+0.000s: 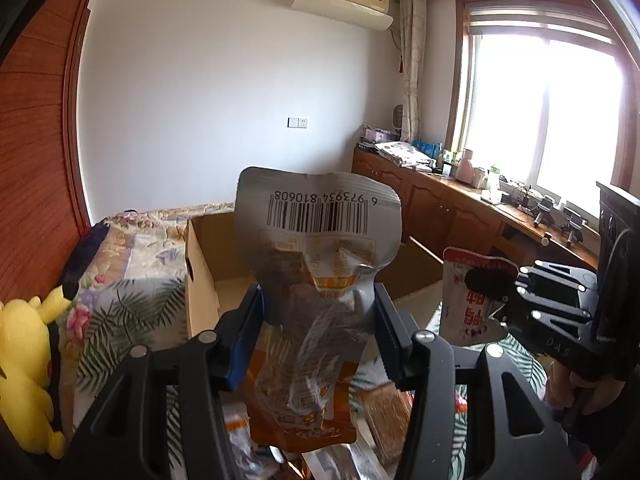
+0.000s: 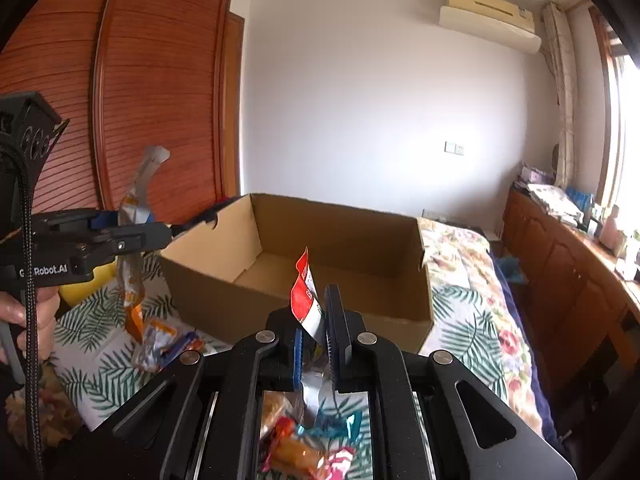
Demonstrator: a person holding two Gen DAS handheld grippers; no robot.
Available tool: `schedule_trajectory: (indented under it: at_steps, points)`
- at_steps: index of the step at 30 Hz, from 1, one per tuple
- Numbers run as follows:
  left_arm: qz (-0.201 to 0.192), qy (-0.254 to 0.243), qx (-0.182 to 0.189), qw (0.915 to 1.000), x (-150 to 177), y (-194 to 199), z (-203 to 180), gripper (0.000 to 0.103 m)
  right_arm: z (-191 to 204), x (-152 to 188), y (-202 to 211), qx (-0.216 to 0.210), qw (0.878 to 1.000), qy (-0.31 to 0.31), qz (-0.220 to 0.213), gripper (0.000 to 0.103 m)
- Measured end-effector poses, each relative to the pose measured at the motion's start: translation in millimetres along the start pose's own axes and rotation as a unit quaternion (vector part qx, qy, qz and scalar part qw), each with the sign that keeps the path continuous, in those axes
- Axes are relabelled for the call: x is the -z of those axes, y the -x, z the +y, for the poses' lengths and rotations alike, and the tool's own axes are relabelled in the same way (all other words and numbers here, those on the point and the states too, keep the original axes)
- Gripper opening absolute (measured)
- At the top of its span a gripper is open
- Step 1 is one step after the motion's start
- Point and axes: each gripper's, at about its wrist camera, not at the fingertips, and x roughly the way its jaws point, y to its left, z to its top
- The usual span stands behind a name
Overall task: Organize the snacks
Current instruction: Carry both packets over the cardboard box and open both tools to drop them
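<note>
We see the left tool clamped on a silver-and-orange snack pouch that stands upright between its blue pads, barcode end up, in front of the open cardboard box on the floral bed. The right tool is closed tight on a red-and-white snack packet, held edge-on just short of the box's near wall – in the left wrist view that packet hangs to the right of the pouch. More loose snacks lie on the bedspread below both tools, near a yellow plush toy
</note>
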Motion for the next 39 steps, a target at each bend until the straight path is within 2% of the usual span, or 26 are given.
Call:
schedule_trajectory:
  at_steps: [14, 20, 31, 39]
  points:
    - [0.004, 0.006, -0.011, 0.9999, -50.0, -56.1, 20.0, 0.052, -27.2, -34.7, -51.4, -0.009, 1.000, -0.004, -0.012, 0.007]
    - [0.015, -0.003, -0.025, 0.9996, -60.3, -82.6, 18.9, 0.052, -43.4, -35.0, -71.9, -0.015, 1.000, -0.012, -0.014, 0.007]
    - [0.091, -0.017, -0.058, 0.9940, -37.1, -137.1, 13.9, 0.054, -51.4, -11.6, -111.3, -0.021, 0.999, -0.020, 0.019, 0.008]
    - [0.120, -0.015, -0.069, 0.9903, -24.7, -153.7, 4.7, 0.059, -47.6, 4.8, -125.8, -0.030, 0.998, -0.012, 0.060, 0.009]
